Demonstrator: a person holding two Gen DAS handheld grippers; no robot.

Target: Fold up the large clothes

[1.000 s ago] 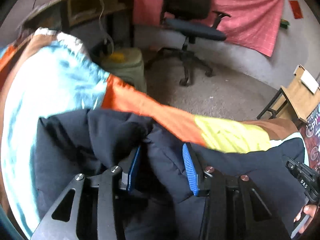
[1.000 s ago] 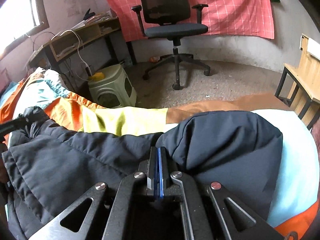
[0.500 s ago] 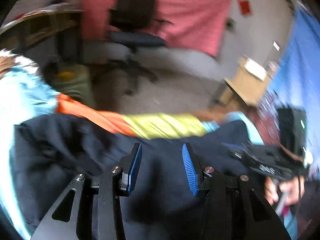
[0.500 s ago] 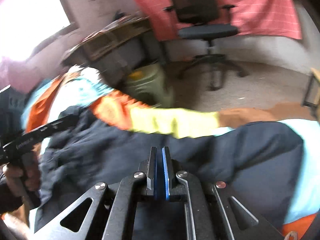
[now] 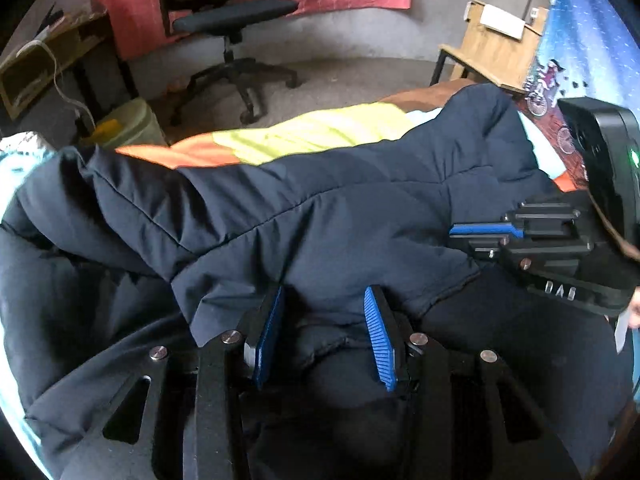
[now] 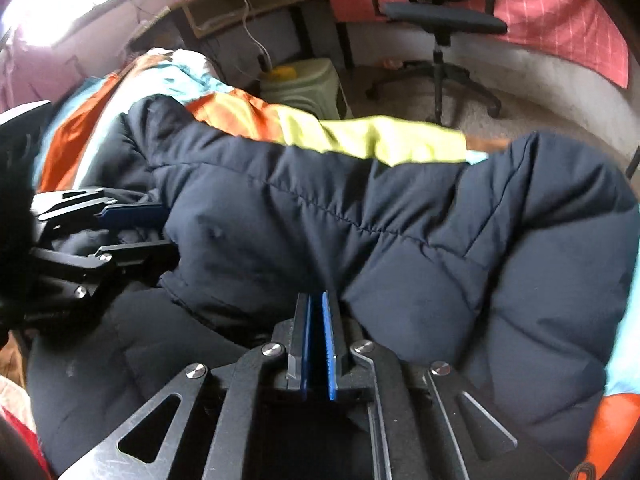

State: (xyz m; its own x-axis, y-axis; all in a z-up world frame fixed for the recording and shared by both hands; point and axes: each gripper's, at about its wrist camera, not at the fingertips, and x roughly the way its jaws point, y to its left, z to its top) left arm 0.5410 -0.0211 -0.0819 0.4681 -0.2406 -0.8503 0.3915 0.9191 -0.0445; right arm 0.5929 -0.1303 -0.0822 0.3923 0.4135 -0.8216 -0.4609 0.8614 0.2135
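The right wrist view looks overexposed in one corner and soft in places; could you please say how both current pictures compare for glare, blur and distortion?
Right wrist view: the bright window at top left is blown out, and the yellow-green bedding panel is smeared. Left wrist view: sharper, evenly lit, no glare, though the dark navy quilted puffer jacket loses detail in shadow. Both bend strongly toward dark fisheye corners.

Bed [image 5: 320, 132] with orange, yellow, light-blue cover; dark navy puffer jacket [image 5: 320, 216] spread across near side.
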